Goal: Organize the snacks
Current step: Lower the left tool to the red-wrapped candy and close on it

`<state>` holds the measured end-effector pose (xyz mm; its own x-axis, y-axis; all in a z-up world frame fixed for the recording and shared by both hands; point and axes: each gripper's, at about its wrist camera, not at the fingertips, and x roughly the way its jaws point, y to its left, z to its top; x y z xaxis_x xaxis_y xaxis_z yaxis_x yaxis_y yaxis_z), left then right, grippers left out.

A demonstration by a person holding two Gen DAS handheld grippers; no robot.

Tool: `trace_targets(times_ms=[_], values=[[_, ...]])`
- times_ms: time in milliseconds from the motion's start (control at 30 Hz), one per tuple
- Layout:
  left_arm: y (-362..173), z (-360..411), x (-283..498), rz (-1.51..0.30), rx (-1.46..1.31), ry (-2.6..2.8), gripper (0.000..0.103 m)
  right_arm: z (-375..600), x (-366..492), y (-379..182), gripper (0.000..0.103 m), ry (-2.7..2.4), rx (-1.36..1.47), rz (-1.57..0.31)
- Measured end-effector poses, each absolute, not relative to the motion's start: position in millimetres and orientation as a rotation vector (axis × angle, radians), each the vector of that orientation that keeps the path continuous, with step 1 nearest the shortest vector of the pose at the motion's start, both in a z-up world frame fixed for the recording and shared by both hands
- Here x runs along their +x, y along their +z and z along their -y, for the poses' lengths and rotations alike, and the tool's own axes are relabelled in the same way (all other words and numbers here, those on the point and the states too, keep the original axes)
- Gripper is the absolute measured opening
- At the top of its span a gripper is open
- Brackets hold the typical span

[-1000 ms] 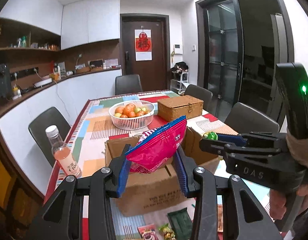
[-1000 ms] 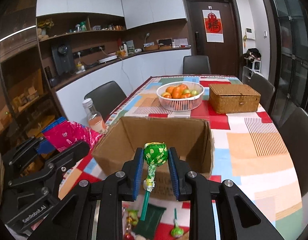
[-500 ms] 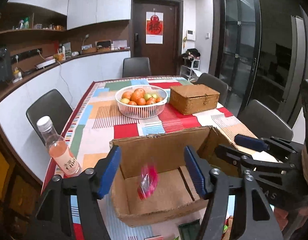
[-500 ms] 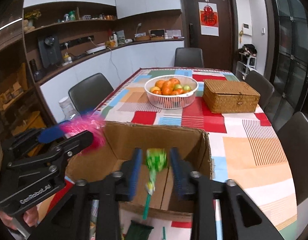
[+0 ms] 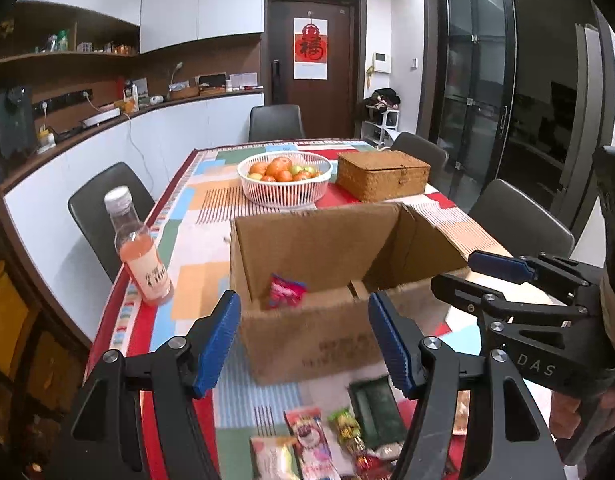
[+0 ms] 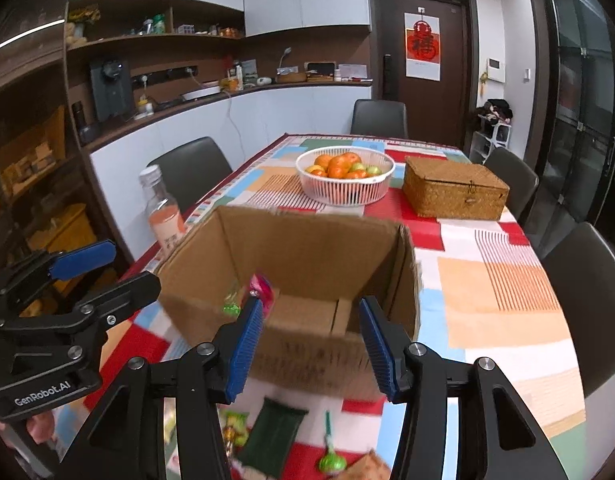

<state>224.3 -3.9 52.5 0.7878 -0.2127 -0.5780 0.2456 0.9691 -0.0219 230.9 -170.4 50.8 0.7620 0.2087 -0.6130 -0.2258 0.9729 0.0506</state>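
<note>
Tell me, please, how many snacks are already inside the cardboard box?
2: a pink packet against the cardboard box's left inner wall, and a green lollipop just beside it. The near wall may hide others.

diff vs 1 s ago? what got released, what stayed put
Both grippers let go. The left gripper opened and its pink snack bag dropped into the cardboard box. The right gripper opened and its green lollipop fell in too. Bottle, fruit basket and wicker box unchanged.

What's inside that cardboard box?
Inside the cardboard box, a pink snack packet and a green lollipop show. The near wall hides the rest of the floor.
</note>
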Motion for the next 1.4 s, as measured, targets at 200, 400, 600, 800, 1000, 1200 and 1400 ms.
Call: trace_targets(times_ms=[200,400,600,800,1000,1200,1400], values=[[33.9,2.7,193.4,-0.658,0.044,-0.262,0.065,170.0,206.2,38.0,0.051,0.253,-0.029,-0.697],[10.1,2.7,174.1,-0.72,0.042,-0.262,0.065,170.7,190.4,18.0,0.051,0.255,-0.055,-0.746],[-15.3,6.9,165.2,-0.797,0.047,-0.277,0.065,175.9,179.0,-8.8,0.051,0.25,-0.058,-0.825],[-37.7,13.5,164.4,-0.865,0.054,-0.288,0.065,183.3,174.1,-34.4,0.051,0.244,-0.043,-0.904],[-58.6,17.6,168.6,-0.924,0.054,-0.294,0.065,186.9,175.4,-52.1,0.051,0.24,-0.043,-0.954],[-76.8,20.9,180.8,-0.976,0.048,-0.302,0.062,191.0,185.4,-63.6,0.051,0.23,-0.036,-0.984],[-90.4,26.9,193.0,-1.013,0.044,-0.318,0.052,195.7,195.8,-74.3,0.049,0.232,-0.019,-1.016]])
